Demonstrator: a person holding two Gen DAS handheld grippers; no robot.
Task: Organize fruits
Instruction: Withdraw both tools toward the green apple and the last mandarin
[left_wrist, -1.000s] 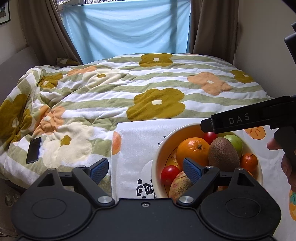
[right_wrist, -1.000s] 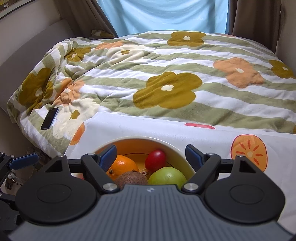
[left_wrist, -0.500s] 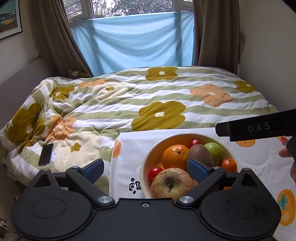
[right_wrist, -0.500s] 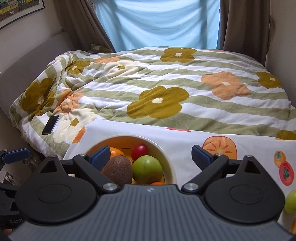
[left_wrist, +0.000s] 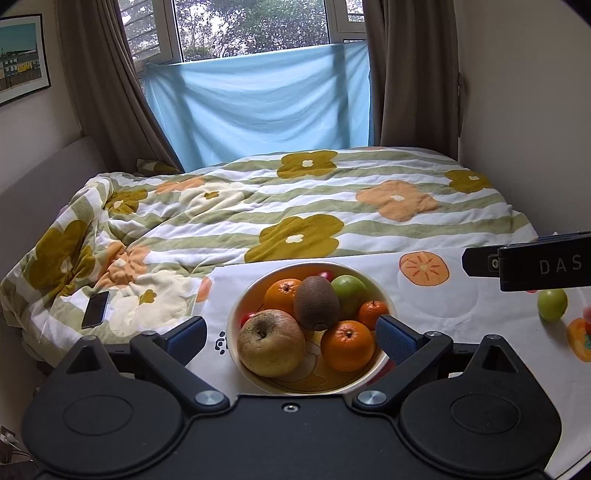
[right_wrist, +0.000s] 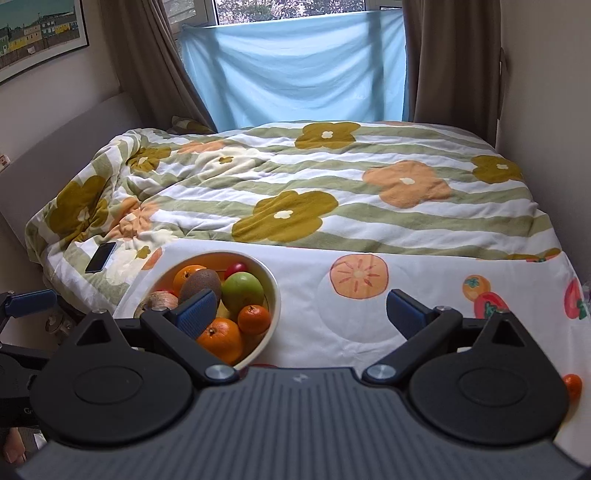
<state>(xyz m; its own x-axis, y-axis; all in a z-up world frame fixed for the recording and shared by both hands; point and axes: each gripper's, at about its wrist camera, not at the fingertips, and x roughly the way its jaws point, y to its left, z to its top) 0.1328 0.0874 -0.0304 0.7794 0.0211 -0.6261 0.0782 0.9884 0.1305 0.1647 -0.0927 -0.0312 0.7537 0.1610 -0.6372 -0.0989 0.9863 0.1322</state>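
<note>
A cream bowl (left_wrist: 236, 314) holds a brownish apple (left_wrist: 271, 341), a kiwi (left_wrist: 316, 302), two oranges, a mandarin (left_wrist: 373, 314) and a green apple (left_wrist: 349, 291). My left gripper (left_wrist: 291, 339) hangs open above and in front of it, with nothing between its fingers. In the right wrist view the bowl (right_wrist: 275, 295) lies at the lower left. My right gripper (right_wrist: 301, 313) is open over the printed cloth beside the bowl and holds nothing. A loose green fruit (left_wrist: 551, 304) lies on the cloth at the right, and a small orange (right_wrist: 571, 386) sits by the right edge.
The white cloth (left_wrist: 443, 314) with fruit prints covers the near surface. Behind it is a bed with a flowered quilt (left_wrist: 295, 206), on which a dark phone (left_wrist: 95, 309) lies at the left. Walls and curtains close in both sides.
Both grippers have drawn back and up from the bowl, so all of it now shows. Both pairs of jaws have spread wider. The fruit in the bowl lies as before.
</note>
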